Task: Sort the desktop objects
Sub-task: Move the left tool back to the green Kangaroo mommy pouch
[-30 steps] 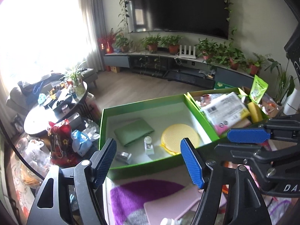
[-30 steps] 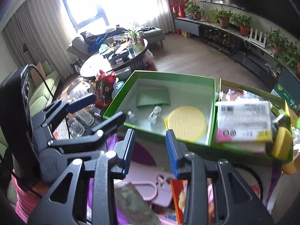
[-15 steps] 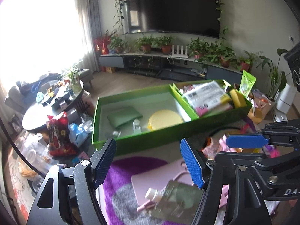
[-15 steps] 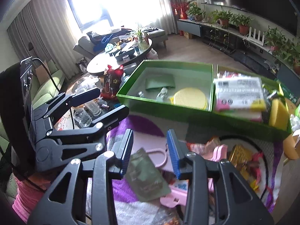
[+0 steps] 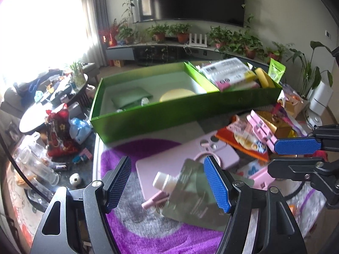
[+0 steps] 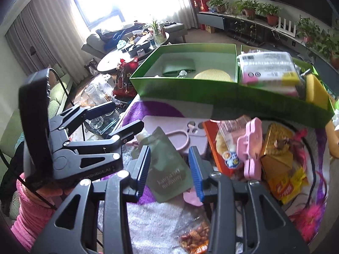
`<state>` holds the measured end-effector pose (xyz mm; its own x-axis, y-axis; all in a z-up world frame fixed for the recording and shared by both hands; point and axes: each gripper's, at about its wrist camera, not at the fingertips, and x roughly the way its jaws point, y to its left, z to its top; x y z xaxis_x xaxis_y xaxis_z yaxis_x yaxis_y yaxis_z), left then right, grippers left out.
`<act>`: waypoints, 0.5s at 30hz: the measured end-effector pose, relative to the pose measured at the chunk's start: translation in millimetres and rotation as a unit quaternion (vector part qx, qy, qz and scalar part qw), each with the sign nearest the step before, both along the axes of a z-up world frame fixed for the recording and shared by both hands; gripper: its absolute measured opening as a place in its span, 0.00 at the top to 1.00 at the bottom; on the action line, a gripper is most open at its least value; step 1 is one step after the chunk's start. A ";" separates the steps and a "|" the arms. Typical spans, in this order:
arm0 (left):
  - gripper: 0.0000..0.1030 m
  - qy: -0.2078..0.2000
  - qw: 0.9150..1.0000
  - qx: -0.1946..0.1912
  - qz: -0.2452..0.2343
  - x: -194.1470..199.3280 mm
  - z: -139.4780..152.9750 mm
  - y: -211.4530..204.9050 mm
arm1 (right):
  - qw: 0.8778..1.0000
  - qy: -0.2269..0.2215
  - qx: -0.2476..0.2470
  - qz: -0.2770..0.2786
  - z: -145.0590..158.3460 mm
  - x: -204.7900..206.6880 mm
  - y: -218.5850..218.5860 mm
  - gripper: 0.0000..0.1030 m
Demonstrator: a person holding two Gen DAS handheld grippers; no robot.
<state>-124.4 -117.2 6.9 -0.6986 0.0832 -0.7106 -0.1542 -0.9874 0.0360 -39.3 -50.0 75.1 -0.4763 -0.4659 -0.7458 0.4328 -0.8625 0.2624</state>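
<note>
A green two-part box (image 5: 148, 119) (image 6: 186, 90) stands at the back of the table. Its left half holds a green pouch, a yellow disc and small bottles; its right half is piled with packets. In front of it, on a purple-and-grey rug, a dull green spouted pouch (image 5: 191, 192) (image 6: 168, 169) lies on a pink phone case (image 5: 184, 158) (image 6: 169, 124). My left gripper (image 5: 167, 182) (image 6: 118, 118) hovers open just above the pouch's white cap. My right gripper (image 6: 170, 169) (image 5: 294, 156) hangs over the pouch with a narrower gap, its pads clear of it.
To the right lie an orange snack pack (image 6: 224, 148), a pink clip (image 6: 252, 148), a gold box (image 6: 277, 148), a yellow packet and a nut bag (image 6: 192, 237). The table edge is at the left, with glass jars (image 5: 36, 165) and a red bag (image 5: 57, 135) on the floor below.
Both grippers have drawn back from the green box and come down over the pile. The box now sits higher and farther in both views, and the green pouch has come between the fingers.
</note>
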 end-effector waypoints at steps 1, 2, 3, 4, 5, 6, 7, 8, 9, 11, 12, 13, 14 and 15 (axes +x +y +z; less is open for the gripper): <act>0.31 -0.003 1.000 -0.002 -0.003 1.6 -4.1 0.7 | 1.000 -0.002 0.001 0.002 -2.2 1.6 0.2 0.64; 0.31 -0.005 1.000 -0.005 -0.005 2.7 -7.4 1.2 | 1.000 -0.005 0.001 0.003 -5.4 3.5 0.5 0.64; 0.31 -0.008 1.000 -0.008 -0.008 4.2 -11.3 1.6 | 1.000 -0.008 0.001 0.005 -9.2 6.0 0.4 0.63; 0.31 -0.012 1.000 -0.008 -0.011 5.9 -15.5 2.1 | 1.000 -0.013 0.001 0.006 -13.8 9.0 -0.1 0.63; 0.31 -0.015 1.000 -0.008 -0.015 7.1 -18.5 2.3 | 1.000 -0.017 0.000 0.008 -17.1 10.7 -0.6 0.63; 0.31 -0.017 1.000 -0.007 -0.021 8.6 -21.6 2.1 | 1.000 -0.022 0.000 0.009 -22.0 13.0 -0.9 0.63; 0.31 -0.020 0.999 -0.008 -0.027 10.3 -25.4 2.7 | 1.000 -0.028 0.001 0.012 -27.1 15.2 -1.8 0.63; 0.31 -0.023 0.999 -0.011 -0.033 11.3 -29.1 3.7 | 0.999 -0.032 0.002 0.015 -31.2 16.9 -2.8 0.63; 0.31 -0.024 0.999 -0.014 -0.036 11.5 -30.8 4.2 | 0.999 -0.037 0.003 0.017 -35.7 18.6 -4.2 0.63; 0.31 -0.028 0.998 -0.018 -0.044 12.2 -35.4 5.2 | 0.999 -0.049 0.003 0.021 -46.6 22.3 -7.7 0.62; 0.31 -0.029 0.998 -0.018 -0.049 11.7 -37.0 5.3 | 0.998 -0.053 0.002 0.024 -50.2 24.0 -8.7 0.61; 0.31 -0.031 0.998 -0.019 -0.052 11.1 -38.6 5.1 | 0.998 -0.059 0.001 0.026 -55.2 25.8 -11.2 0.61; 0.31 -0.032 0.998 -0.019 -0.053 10.6 -39.9 4.1 | 0.998 -0.064 0.001 0.028 -59.5 27.3 -13.6 0.61; 0.31 -0.033 0.998 -0.020 -0.054 9.7 -41.0 2.9 | 0.997 -0.070 0.001 0.030 -64.6 28.9 -16.2 0.61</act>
<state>-114.7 -114.3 -34.1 -0.6379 0.1266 -0.7596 -0.2631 -0.9629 0.0604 -10.4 -66.3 10.5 -0.3388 -0.4881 -0.8044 0.4429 -0.8370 0.3213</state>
